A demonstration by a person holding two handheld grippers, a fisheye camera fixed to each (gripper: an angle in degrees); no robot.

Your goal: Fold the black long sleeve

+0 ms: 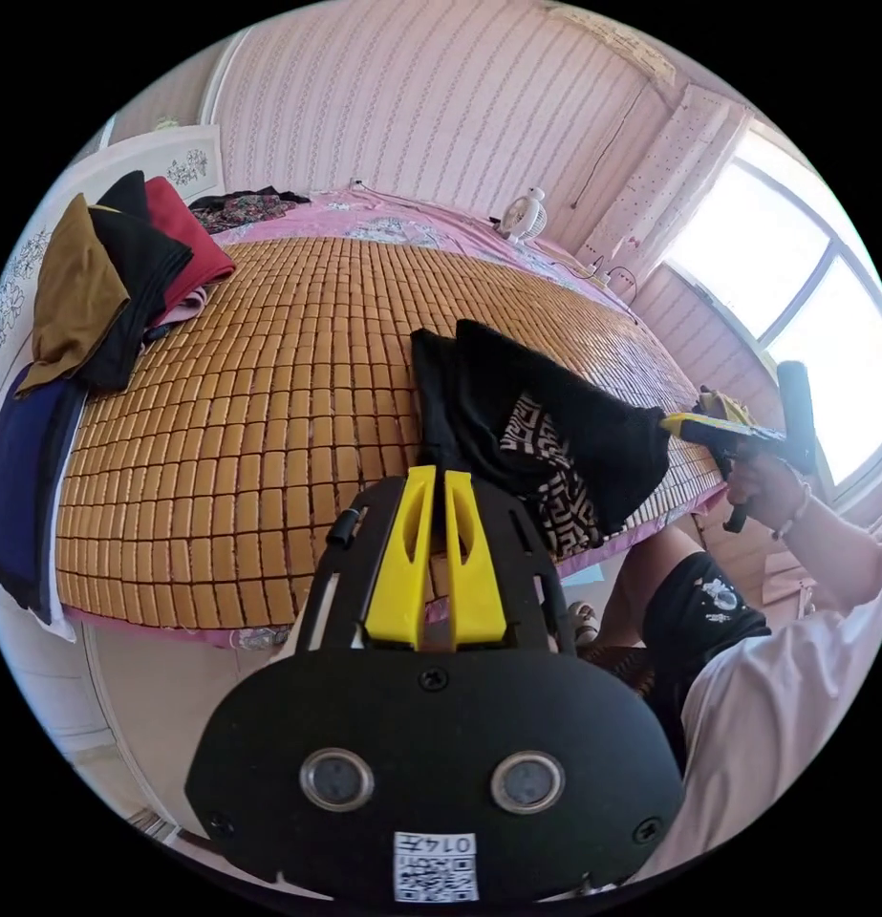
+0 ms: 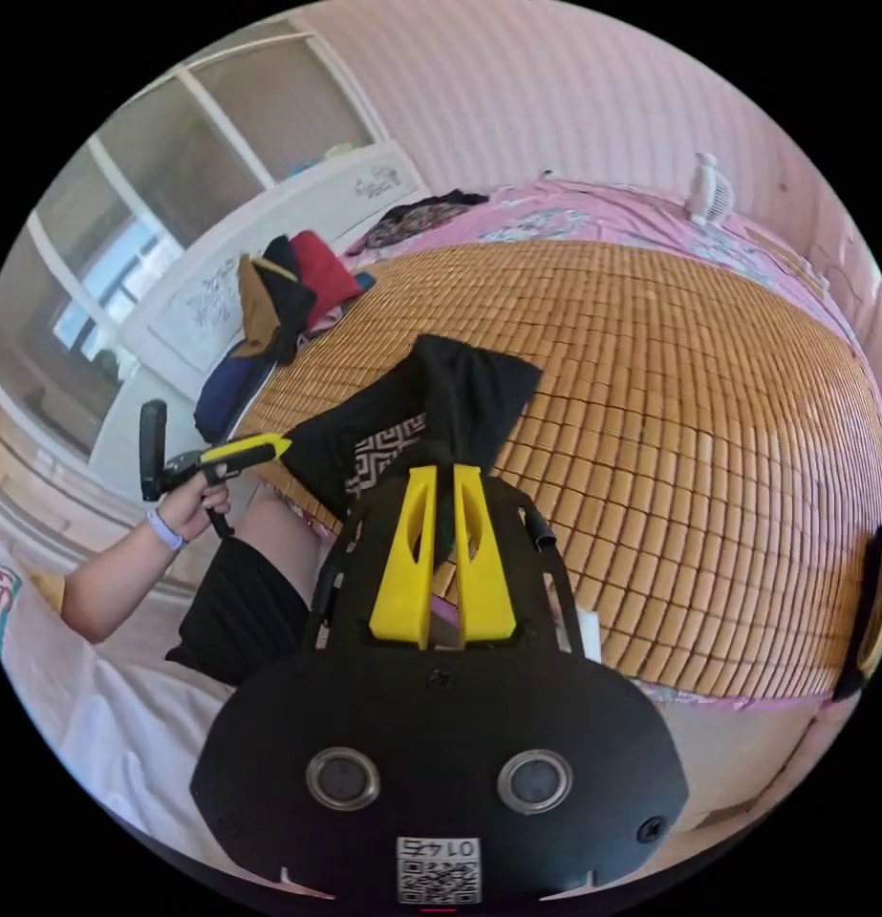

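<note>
Your left gripper has its jaws nearly closed, pinching black long sleeve fabric btwn them. Right gripper: same, jaws clamped on the shirt's other end. Shirt hangs stretched btwn both, over the bamboo mat edge, w/ patterned lining showing.

We count one black long sleeve, two grippers — left gripper and right gripper — one bamboo mat, one small white fan, and one heap of clothes; pieces in the heap cannot be counted.
</note>
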